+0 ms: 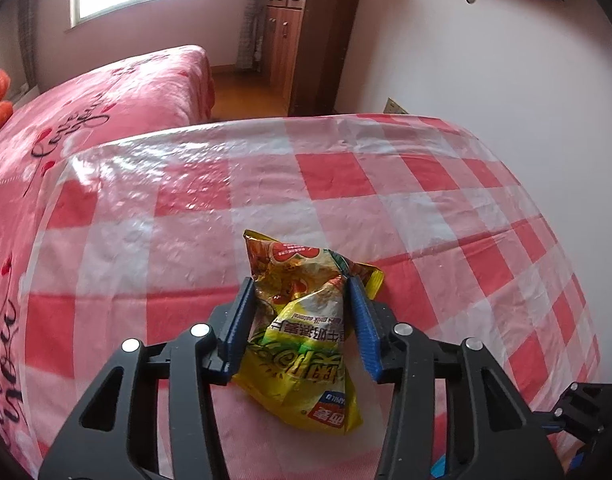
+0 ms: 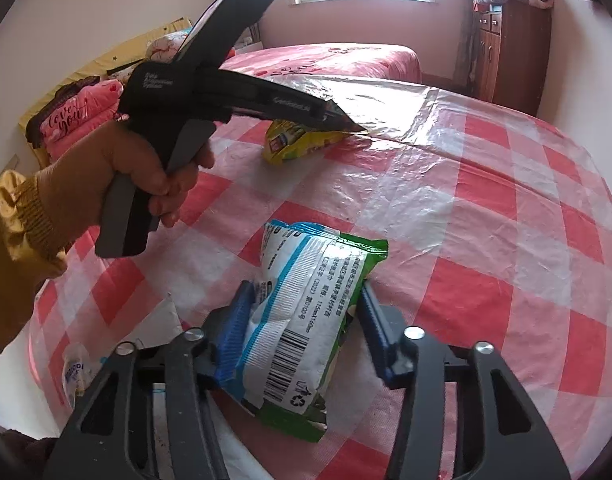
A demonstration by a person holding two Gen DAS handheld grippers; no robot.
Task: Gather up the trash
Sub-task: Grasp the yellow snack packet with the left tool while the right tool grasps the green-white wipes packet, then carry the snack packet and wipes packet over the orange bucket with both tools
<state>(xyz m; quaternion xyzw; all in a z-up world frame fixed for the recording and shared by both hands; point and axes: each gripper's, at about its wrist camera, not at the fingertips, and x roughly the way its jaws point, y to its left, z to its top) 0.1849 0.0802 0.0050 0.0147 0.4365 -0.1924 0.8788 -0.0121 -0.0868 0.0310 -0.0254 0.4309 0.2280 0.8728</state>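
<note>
Early: left gripper (image 1: 302, 284) clamps yellow bag (image 1: 302, 344); right gripper (image 2: 306, 292) likely clamps green bag (image 2: 302, 320), twelve o'clock. Nothing binned yet.

"Love you" on pink bedding (image 2: 72, 120)

Two close wrist views, angled down along the fingers; shared checked tablecloth (image 1: 425, 184), yellow packet (image 2: 294, 140).
</note>
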